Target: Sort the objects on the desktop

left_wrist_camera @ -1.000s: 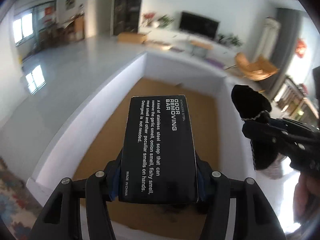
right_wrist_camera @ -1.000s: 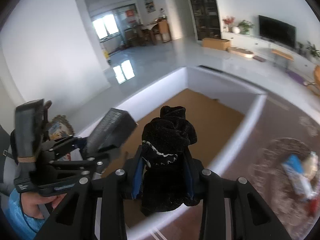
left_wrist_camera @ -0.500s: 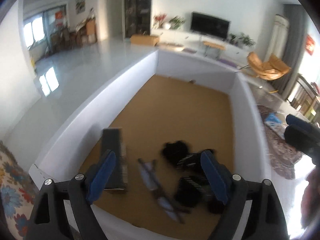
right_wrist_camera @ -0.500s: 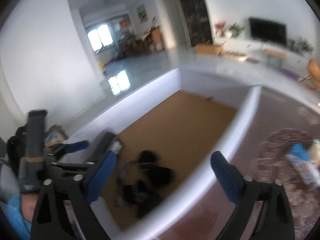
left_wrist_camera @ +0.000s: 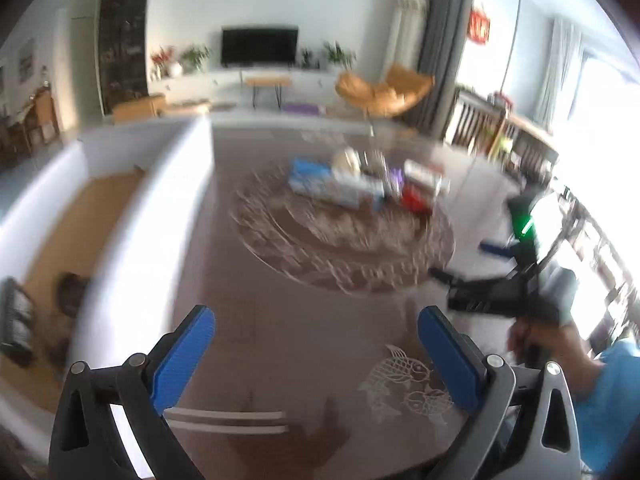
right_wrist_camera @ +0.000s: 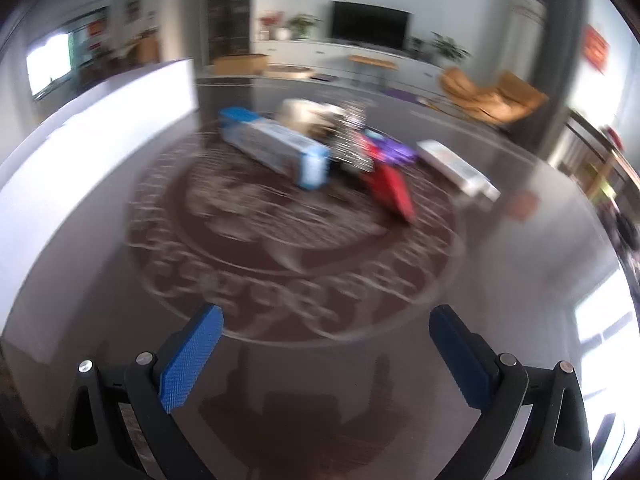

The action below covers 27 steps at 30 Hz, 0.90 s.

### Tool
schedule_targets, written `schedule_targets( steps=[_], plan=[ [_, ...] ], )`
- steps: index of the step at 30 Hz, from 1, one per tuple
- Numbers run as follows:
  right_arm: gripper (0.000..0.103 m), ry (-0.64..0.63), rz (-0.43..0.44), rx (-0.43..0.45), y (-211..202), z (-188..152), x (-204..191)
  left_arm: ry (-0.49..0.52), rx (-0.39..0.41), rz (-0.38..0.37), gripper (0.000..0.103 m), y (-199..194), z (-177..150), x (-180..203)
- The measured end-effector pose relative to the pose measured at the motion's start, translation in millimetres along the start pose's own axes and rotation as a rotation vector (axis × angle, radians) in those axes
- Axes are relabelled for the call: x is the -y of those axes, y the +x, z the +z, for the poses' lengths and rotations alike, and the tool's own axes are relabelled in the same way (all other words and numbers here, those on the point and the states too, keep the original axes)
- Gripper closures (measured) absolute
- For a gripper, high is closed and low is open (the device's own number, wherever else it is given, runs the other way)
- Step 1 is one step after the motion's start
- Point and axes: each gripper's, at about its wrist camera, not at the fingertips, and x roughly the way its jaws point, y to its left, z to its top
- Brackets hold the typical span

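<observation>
No legible writing, blurred. Left gripper (left_wrist_camera: 316, 350) opening, empty; right gripper (right_wrist_camera: 326, 354) wide, empty. Boxes (right_wrist_camera: 276, 146) lie well ahead.

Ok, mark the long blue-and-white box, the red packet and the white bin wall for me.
long blue-and-white box (right_wrist_camera: 272, 146), right wrist view, on its long top face.
red packet (right_wrist_camera: 390, 188), right wrist view, on its flat red face.
white bin wall (left_wrist_camera: 132, 240), left wrist view, on the wall's outer side.

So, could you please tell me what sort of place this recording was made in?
Most likely a home living room: a television on a low white cabinet, an orange lounge chair, and a dark round table holding household items.
</observation>
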Motion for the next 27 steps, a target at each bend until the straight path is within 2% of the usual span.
schedule_targets(
  steps=[3,6,12,15,19,27],
  plan=[
    [0.0,0.042,-0.008,-0.02,-2.7,-11.9,15.9,0.002,-0.076,0.043,0.0,55.0,1.3,17.1],
    [0.0,0.058,-0.002,-0.036,1.7,-20.6,17.6,0.027,-0.077,0.091,0.0,86.7,5.8,26.3],
    [0.0,0.106,0.018,-0.071,2.7,-17.5,26.9,0.096,-0.092,0.164,0.0,126.0,14.9,42.0],
    [0.0,0.116,0.005,-0.072,2.2,-16.2,28.8,0.087,-0.115,0.184,0.0,139.5,17.5,41.5],
    [0.0,0.116,0.006,-0.072,2.4,-16.0,28.7,0.012,-0.126,0.142,0.0,142.0,17.3,29.3],
    [0.0,0.117,0.005,-0.072,2.4,-15.9,28.7,0.005,-0.121,0.144,0.0,145.9,15.6,27.9]
  ],
)
